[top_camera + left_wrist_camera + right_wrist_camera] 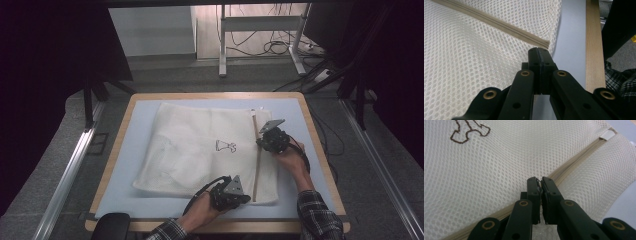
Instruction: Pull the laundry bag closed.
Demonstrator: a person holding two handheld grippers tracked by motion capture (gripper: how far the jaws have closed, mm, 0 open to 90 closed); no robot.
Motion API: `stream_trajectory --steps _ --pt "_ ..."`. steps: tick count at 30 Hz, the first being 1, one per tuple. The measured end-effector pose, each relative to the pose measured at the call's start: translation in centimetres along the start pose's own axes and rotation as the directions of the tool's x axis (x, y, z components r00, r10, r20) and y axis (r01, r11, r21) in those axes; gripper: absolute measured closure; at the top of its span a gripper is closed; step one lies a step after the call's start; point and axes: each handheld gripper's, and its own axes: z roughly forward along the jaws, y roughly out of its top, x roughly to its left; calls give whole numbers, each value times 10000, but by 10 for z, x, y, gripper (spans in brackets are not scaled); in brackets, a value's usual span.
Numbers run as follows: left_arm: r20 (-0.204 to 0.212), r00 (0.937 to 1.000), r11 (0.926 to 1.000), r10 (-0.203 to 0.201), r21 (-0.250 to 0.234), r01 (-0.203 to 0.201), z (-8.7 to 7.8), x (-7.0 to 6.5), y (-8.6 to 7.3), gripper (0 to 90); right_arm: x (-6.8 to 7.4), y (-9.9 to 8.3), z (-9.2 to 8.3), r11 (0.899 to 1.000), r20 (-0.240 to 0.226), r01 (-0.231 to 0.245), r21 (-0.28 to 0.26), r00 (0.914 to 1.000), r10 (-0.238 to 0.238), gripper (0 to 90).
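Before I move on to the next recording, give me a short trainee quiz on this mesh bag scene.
1. True or false: the left gripper is at the near end of the zipper on the mesh laundry bag.
2. What is the brown outline printed on the bag? A) a dress B) a star C) a shoe
3. How do the right gripper jaws stand?

Key:
1. True; its closed tips sit by the zipper's end.
2. A
3. Nearly closed, right on the zipper line; whether they pinch the slider is hidden.
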Motion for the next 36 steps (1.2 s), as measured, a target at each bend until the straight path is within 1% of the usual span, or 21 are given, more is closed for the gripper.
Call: stream_trajectory --steps 3,9,11,16,20,25,29,30,33,36 --pt "0 10000 10000 1 4 -1 0 0 0 900 -2 2 2 10000 40 31 14 10000 -31 847" --pt "10 10000 10000 -24 2 24 0 0 0 900 -6 5 7 10000 -55 58 19 10000 -58 840" --pt "6 10000 10000 -17 6 17 0 0 0 900 -7 5 7 10000 38 87 -1 10000 -87 841" --pt "-10 10000 10000 9 3 -9 0 0 0 900 -10 7 9 10000 32 45 27 10000 -46 844" --pt "-1 10000 10000 -2 -1 2 0 0 0 900 -11 6 8 9999 -49 -97 103 9999 97 840" --pt "1 10000 10000 2 1 -2 0 0 0 900 -11 4 5 9998 -26 -56 175 10000 56 828" --pt "10 10000 10000 -12 -1 12 0 0 0 900 -10 4 2 9994 54 -19 338 10000 17 822" --pt "9 10000 10000 31 35 -31 0 0 0 900 -9 4 1 9988 59 38 484 10000 -41 820" --pt "20 10000 10000 -18 -1 18 0 0 0 900 -9 3 0 9986 49 63 534 10000 -66 821" --pt "26 10000 10000 -23 -5 23 0 0 0 900 -8 3 -1 9972 16 206 723 9998 -208 851"
